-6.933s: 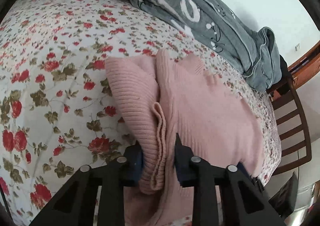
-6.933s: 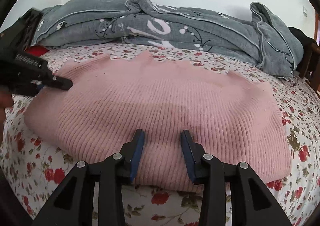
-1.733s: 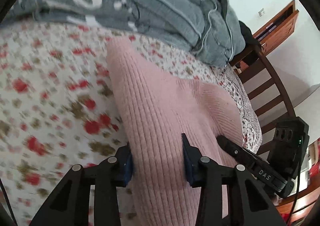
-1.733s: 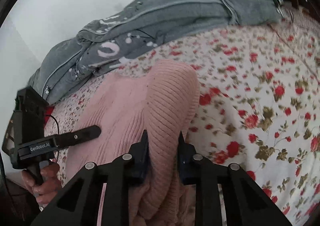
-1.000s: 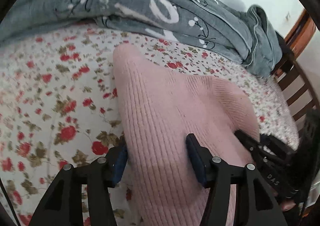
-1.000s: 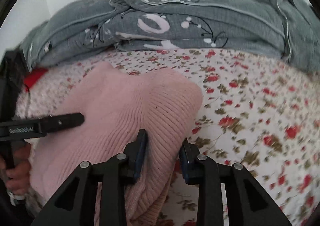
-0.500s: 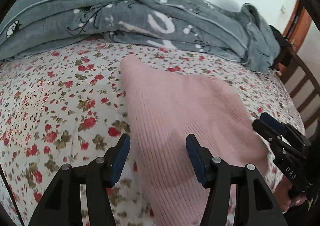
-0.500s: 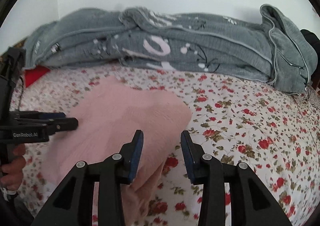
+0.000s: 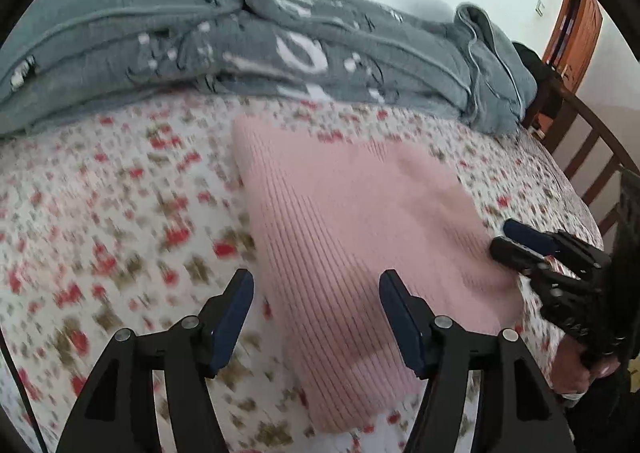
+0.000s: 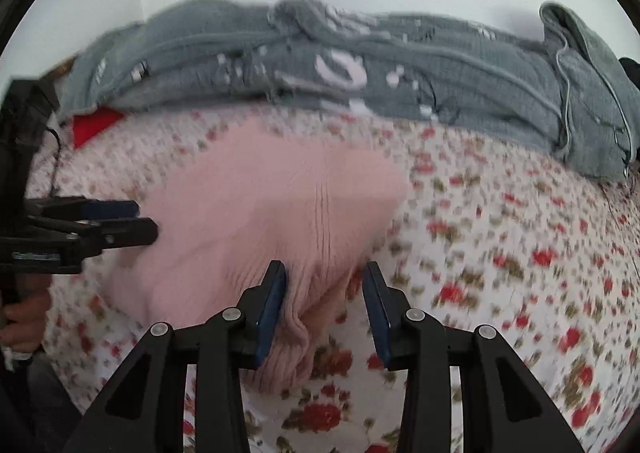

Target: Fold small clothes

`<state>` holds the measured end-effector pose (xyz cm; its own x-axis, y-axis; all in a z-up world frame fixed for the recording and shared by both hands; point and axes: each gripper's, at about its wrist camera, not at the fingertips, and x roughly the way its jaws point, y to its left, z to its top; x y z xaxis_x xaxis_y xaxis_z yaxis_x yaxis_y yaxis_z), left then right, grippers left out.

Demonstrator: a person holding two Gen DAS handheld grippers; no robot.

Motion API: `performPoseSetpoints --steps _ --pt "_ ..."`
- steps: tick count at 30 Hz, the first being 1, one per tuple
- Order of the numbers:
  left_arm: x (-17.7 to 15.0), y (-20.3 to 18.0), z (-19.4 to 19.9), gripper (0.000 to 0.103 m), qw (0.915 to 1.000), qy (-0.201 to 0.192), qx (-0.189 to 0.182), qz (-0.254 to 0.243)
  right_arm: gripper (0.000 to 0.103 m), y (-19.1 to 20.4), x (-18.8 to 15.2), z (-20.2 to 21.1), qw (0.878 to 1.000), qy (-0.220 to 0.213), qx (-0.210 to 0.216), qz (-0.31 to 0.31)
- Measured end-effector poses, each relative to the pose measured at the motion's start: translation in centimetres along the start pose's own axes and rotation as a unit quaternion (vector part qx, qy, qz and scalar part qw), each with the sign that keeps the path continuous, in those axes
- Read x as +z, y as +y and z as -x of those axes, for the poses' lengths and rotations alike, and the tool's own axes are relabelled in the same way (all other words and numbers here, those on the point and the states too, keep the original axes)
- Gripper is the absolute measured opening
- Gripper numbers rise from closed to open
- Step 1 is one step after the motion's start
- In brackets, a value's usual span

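A folded pink knitted sweater point(image 9: 352, 221) lies flat on the floral bed sheet point(image 9: 100, 213). My left gripper point(image 9: 316, 317) is open and empty, above the sweater's near left edge. My right gripper point(image 10: 324, 309) is open and empty, over the sweater's point(image 10: 272, 213) near right corner. The right gripper also shows in the left wrist view point(image 9: 516, 241) at the sweater's right side. The left gripper shows in the right wrist view point(image 10: 132, 221) at the sweater's left side.
A rumpled grey blanket point(image 9: 280, 53) lies along the far side of the bed against the white wall. A wooden chair point(image 9: 592, 157) stands at the bed's right end. A red item point(image 10: 96, 121) peeks from under the blanket at the left.
Both grippers let go of the sweater and opened. The sweater now lies flat and folded, and both grippers have drawn back a little.
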<state>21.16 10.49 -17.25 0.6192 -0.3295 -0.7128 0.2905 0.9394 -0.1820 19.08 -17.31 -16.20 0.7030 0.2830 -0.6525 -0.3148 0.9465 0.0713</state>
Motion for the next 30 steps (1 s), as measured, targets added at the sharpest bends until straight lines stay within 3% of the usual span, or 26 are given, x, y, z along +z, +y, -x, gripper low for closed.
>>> performPoseSetpoints --steps 6,7,9,10,13,15,19,22,26,30 --pt "5.0 0.7 -2.6 0.064 0.9998 -0.020 -0.007 -0.005 0.038 -0.6 4.4 -3.0 0.999 -0.037 0.004 -0.008" --pt "5.9 1.0 -3.4 0.064 0.9997 -0.018 -0.015 -0.001 0.038 -0.6 4.8 -3.9 0.999 -0.033 0.007 -0.008" --pt "7.0 1.4 -5.5 0.062 0.9993 0.000 -0.037 0.001 0.021 -0.6 5.0 -6.3 1.000 -0.011 0.016 -0.002" --pt "7.4 1.7 -6.8 0.062 0.9989 0.014 -0.044 0.002 0.019 -0.9 4.7 -8.0 1.000 0.011 0.019 -0.003" --pt "7.2 1.8 -9.9 0.059 0.9989 0.039 -0.026 0.001 0.018 -2.1 3.5 -11.2 0.998 0.055 0.015 -0.026" --pt "6.3 1.5 -10.7 0.059 0.9990 0.040 -0.017 -0.009 0.019 -2.9 3.3 -11.3 0.997 0.052 0.025 -0.047" --pt "5.0 0.5 -9.6 0.059 0.9987 0.021 0.015 -0.044 0.019 -2.8 3.5 -10.5 0.997 0.053 0.024 -0.052" --pt "4.4 0.7 -7.7 0.059 0.9993 0.023 0.008 -0.029 0.020 -2.1 3.2 -7.5 0.998 0.022 0.034 -0.057" --pt "2.5 0.9 -4.6 0.060 0.9999 0.008 -0.006 0.002 0.022 -0.2 0.9 -3.5 0.999 -0.030 0.021 0.001" --pt "-0.4 0.8 -1.9 0.061 0.9996 -0.001 -0.014 0.023 0.022 0.0 -2.7 -2.6 0.997 -0.017 -0.054 0.042"
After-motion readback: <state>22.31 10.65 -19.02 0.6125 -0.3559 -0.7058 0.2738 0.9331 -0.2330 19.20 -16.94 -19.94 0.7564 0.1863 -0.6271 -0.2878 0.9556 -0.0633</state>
